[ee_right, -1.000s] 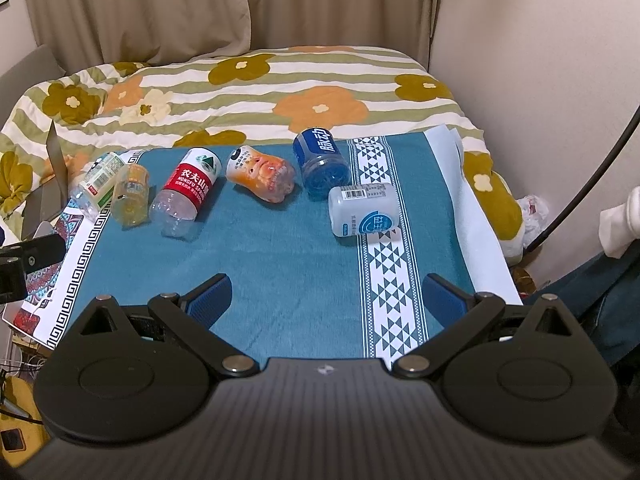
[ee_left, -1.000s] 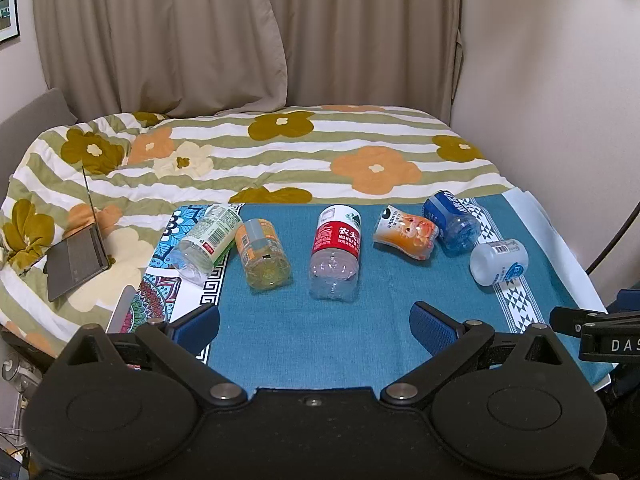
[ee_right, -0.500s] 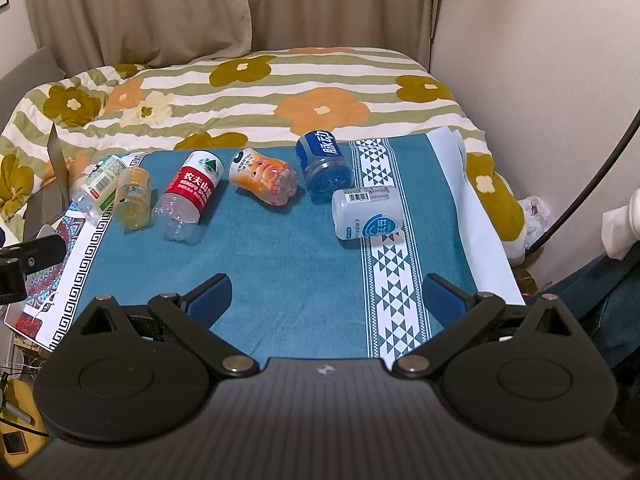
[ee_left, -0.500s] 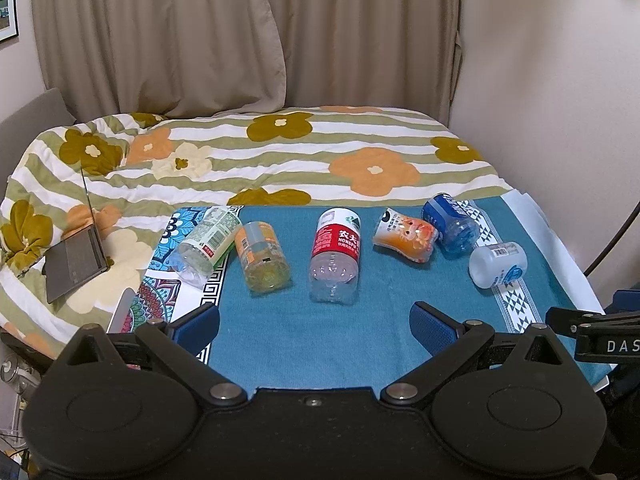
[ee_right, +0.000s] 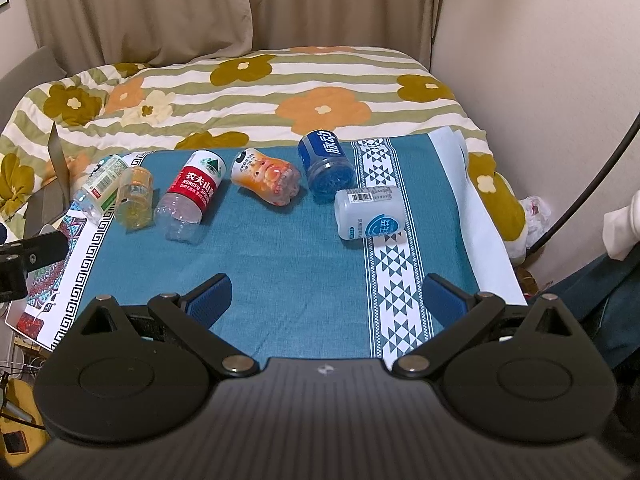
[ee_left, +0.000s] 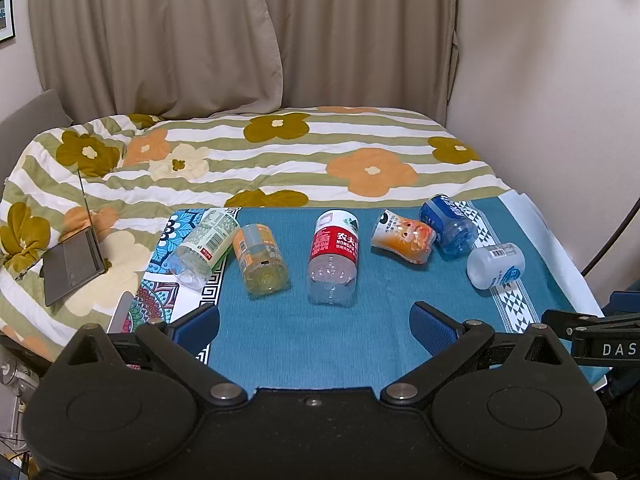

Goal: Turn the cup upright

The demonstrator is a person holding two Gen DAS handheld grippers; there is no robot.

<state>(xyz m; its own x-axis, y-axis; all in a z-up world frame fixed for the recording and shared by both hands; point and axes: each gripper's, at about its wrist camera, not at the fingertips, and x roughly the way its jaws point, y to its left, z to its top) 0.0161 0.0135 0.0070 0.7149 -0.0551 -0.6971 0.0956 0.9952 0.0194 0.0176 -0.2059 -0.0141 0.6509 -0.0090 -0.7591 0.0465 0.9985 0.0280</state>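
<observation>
Several cut-off bottle cups lie on their sides in a row on a blue cloth [ee_left: 320,340]. From the left: a green-label one [ee_left: 202,246], a yellow one [ee_left: 260,260], a red-label one [ee_left: 334,258], an orange one [ee_left: 402,236], a blue one [ee_left: 450,220] and a white one [ee_left: 496,266]. The white one [ee_right: 370,212] is nearest my right gripper. My left gripper [ee_left: 314,322] is open and empty, short of the red-label one. My right gripper [ee_right: 326,294] is open and empty over the cloth's front.
The cloth covers a table in front of a bed with a flowered quilt [ee_left: 280,152]. A laptop [ee_left: 74,256] lies on the bed at the left. A patterned mat [ee_left: 160,280] is under the cloth's left edge. A wall [ee_right: 540,60] and a black cable [ee_right: 592,184] are at the right.
Both grippers have eased forward and slightly down towards the row of cups, which now sit a little lower in both views. Nothing on the cloth has moved. Both stay open.
</observation>
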